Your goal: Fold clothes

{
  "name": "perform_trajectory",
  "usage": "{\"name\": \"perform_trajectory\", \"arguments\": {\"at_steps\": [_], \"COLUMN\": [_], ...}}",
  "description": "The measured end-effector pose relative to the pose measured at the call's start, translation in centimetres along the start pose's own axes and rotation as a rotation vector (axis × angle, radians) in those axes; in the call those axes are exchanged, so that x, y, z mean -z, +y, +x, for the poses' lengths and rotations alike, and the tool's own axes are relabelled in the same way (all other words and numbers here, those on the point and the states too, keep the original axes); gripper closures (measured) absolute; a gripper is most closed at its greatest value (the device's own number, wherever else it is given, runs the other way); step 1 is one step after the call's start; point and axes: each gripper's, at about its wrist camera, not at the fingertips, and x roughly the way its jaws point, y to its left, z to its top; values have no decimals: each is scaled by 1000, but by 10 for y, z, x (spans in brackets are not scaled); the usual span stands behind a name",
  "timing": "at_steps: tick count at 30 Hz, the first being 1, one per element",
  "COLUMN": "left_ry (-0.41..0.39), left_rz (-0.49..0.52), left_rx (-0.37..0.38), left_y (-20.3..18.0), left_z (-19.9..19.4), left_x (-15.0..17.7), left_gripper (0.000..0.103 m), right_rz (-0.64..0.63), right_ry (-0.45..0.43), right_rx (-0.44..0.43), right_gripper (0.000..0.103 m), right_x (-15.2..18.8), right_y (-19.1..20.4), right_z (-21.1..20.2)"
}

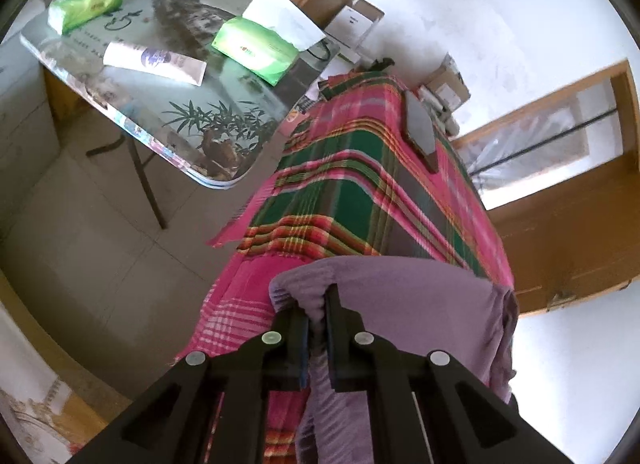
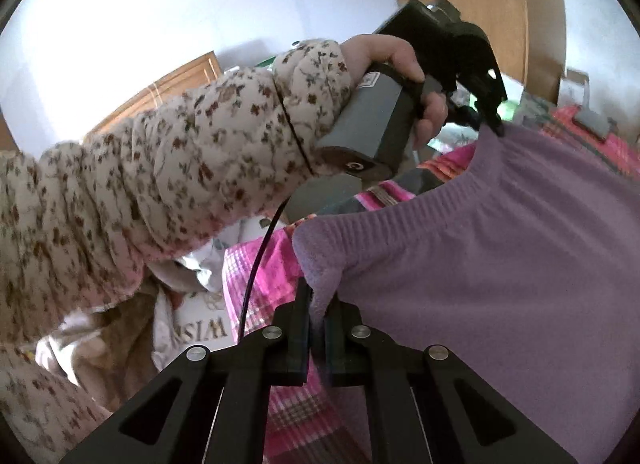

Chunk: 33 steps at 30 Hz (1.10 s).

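both grippers have hold of the purple garment [image 2: 500, 248], which hangs just over the bed [image 1: 360, 184] with its pink and green plaid cover. the left gripper [image 1: 316, 304] has its jaws pinched narrow on a bunched bit of the ribbed edge, and the right gripper [image 2: 318, 304] has its jaws closed tight on another corner of the same edge; in the right view the left gripper shows again, gripped by the person's hand [image 2: 384, 60] in a floral sleeve [image 2: 180, 168]. this looks like the start of a fold: the cloth is taken up at two points but not yet spread. next it likely needs pulling the two grips apart to draw the edge taut, then laying it flat on the cover, clear of the dark phone [image 1: 420, 128] lying there. as for writing, the green tissue packs [image 1: 256, 48] on the worktop [image 1: 168, 96] carry a small red logo too blurred to read, and white cloth [image 2: 192, 328] beside the bed shows upside-down letters like "wish".
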Motion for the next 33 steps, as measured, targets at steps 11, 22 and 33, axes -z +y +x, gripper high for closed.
{"name": "perform_trajectory", "arguments": {"at_steps": [11, 22, 33], "left_ry": [-2, -61, 104], "left_rz": [-7, 89, 176], "left_rx": [-47, -39, -37], "left_y": [0, -28, -75], "left_z": [-16, -73, -37], "left_x": [13, 59, 99], "left_gripper": [78, 77, 74], "right_rz": [158, 303, 446], "right_ry": [-41, -180, -146], "right_rx": [-32, 240, 448], "right_gripper": [69, 69, 69], "right_x": [1, 41, 75], "right_y": [-36, -93, -187], "right_z": [-30, -110, -125]}}
